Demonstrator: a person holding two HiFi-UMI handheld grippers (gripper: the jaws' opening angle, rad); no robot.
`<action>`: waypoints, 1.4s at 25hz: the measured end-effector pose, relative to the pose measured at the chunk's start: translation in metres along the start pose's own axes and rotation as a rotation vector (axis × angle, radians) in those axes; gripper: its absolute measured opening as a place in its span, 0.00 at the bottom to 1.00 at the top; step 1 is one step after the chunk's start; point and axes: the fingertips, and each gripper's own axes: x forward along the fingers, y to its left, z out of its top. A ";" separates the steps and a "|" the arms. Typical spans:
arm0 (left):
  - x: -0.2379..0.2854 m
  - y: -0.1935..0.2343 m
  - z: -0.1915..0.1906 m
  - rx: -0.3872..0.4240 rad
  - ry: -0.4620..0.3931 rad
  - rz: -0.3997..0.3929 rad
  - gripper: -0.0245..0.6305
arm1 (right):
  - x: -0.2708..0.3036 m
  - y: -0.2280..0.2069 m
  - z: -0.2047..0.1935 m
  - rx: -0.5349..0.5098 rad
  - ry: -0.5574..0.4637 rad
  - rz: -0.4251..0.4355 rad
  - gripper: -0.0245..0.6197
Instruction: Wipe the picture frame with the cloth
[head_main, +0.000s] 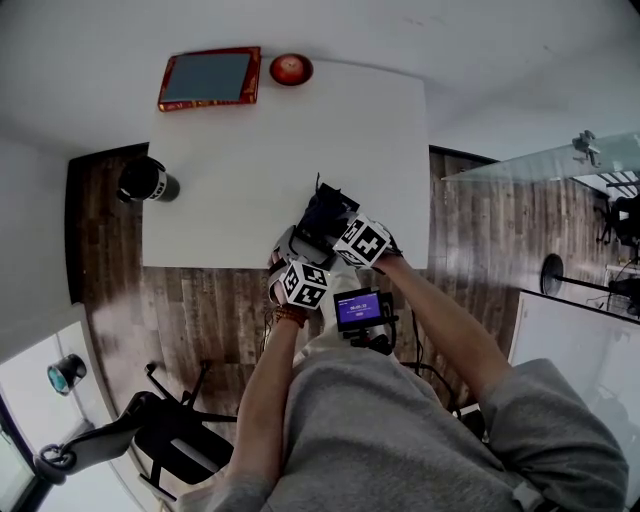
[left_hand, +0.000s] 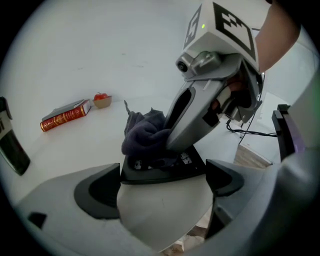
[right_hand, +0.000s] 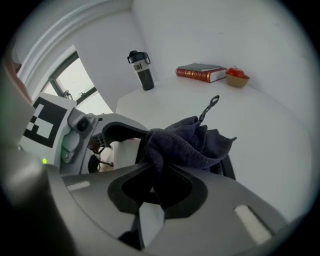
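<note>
At the table (head_main: 250, 150) edge, left gripper (left_hand: 164, 192), jaws tight on one picture frame (left_hand: 145, 173); right gripper (right_hand: 157, 192), jaws tight on one cloth (right_hand: 185, 142).

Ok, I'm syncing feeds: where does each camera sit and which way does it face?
Head view: on the person's head, facing steeply down at the white table; arms show.
Left gripper view: on the left tool, along its jaws at the picture frame; the right tool shows.
Right gripper view: on the right tool, along its jaws at the cloth; the left tool shows.
Shared: both gripper views see the red book.
</note>
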 end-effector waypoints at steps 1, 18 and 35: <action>0.000 0.000 0.000 0.000 0.000 0.000 0.86 | 0.002 0.007 0.000 0.009 0.010 0.033 0.13; -0.071 -0.003 0.055 0.066 -0.192 -0.231 0.82 | -0.160 0.043 0.092 0.191 -0.678 0.170 0.15; -0.334 0.018 0.256 0.059 -0.904 0.070 0.45 | -0.352 0.132 0.121 -0.096 -1.039 -0.613 0.16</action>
